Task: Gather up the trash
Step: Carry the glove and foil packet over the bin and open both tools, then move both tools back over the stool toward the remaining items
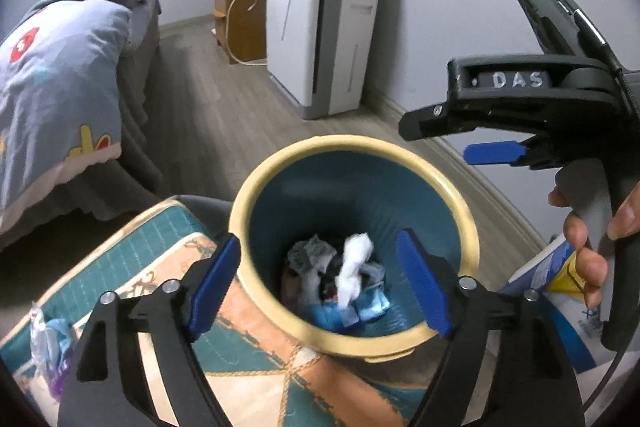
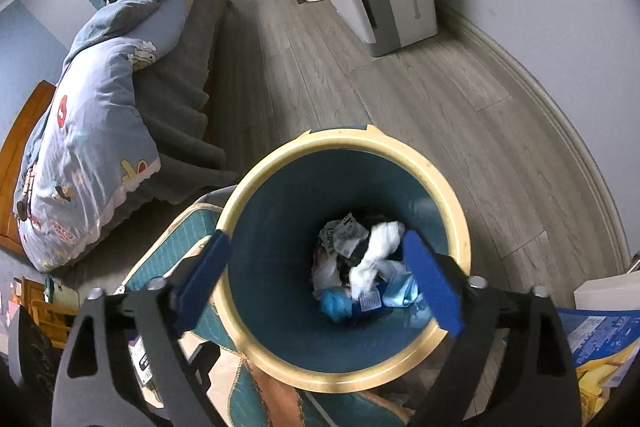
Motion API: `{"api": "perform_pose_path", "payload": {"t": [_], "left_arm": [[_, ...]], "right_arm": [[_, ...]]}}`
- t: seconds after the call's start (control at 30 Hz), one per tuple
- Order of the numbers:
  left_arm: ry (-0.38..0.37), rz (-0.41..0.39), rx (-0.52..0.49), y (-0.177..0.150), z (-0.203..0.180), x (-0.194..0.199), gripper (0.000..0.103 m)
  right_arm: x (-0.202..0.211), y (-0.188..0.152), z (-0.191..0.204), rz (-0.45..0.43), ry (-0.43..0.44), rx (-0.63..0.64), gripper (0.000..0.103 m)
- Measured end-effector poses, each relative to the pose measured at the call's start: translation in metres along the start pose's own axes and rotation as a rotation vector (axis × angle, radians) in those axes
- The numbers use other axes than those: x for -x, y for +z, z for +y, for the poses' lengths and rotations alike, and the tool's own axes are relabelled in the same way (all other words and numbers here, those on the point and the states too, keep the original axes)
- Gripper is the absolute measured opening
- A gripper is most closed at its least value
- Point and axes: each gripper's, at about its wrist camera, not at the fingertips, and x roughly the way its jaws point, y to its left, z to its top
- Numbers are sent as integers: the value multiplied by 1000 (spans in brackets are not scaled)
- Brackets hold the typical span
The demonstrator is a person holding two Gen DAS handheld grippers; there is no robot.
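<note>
While both claws hang spread and empty, left claw (image 1: pixel 320 283) and right claw (image 2: pixel 320 283), one yellow-rimmed bin (image 2: pixel 456 223) holds several crumpled wrappers (image 2: pixel 372 267); "DAS" marks the right tool.

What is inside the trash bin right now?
The trash bin holds a crumpled white tissue, printed wrappers and blue packaging at the bottom. Anything beneath that pile is covered, and a finger of the right hand-held gripper hides the right edge.

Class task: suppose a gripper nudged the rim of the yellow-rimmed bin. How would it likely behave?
The bin looks tall and thin-walled, holding only crumpled paper and wrappers, so it is probably light and would slide or tip easily. Its round rim seems smooth, perhaps slippery.
</note>
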Motion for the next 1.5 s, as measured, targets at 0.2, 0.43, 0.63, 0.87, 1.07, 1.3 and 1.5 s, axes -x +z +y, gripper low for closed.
{"api": "perform_pose_path", "payload": {"t": [0.2, 0.43, 0.63, 0.87, 1.07, 1.3, 1.5], "left_arm": [[51, 14, -9, -3, 15, 33, 91], [189, 58, 36, -8, 64, 98, 93], [317, 30, 104, -27, 113, 165, 96], [398, 49, 226, -70, 165, 184, 96], [459, 121, 267, -96, 206, 178, 96], [476, 179, 249, -116, 234, 165, 96], [461, 206, 289, -120, 262, 149, 96]], "right_arm": [[-1, 0, 8, 7, -8, 13, 97], [0, -7, 44, 21, 52, 25, 97], [4, -16, 89, 18, 99, 98, 97], [-9, -44, 143, 68, 97, 239, 97], [-31, -79, 190, 133, 91, 359, 97], [-62, -108, 227, 204, 66, 457, 97], [-90, -116, 253, 235, 51, 505, 97]]}}
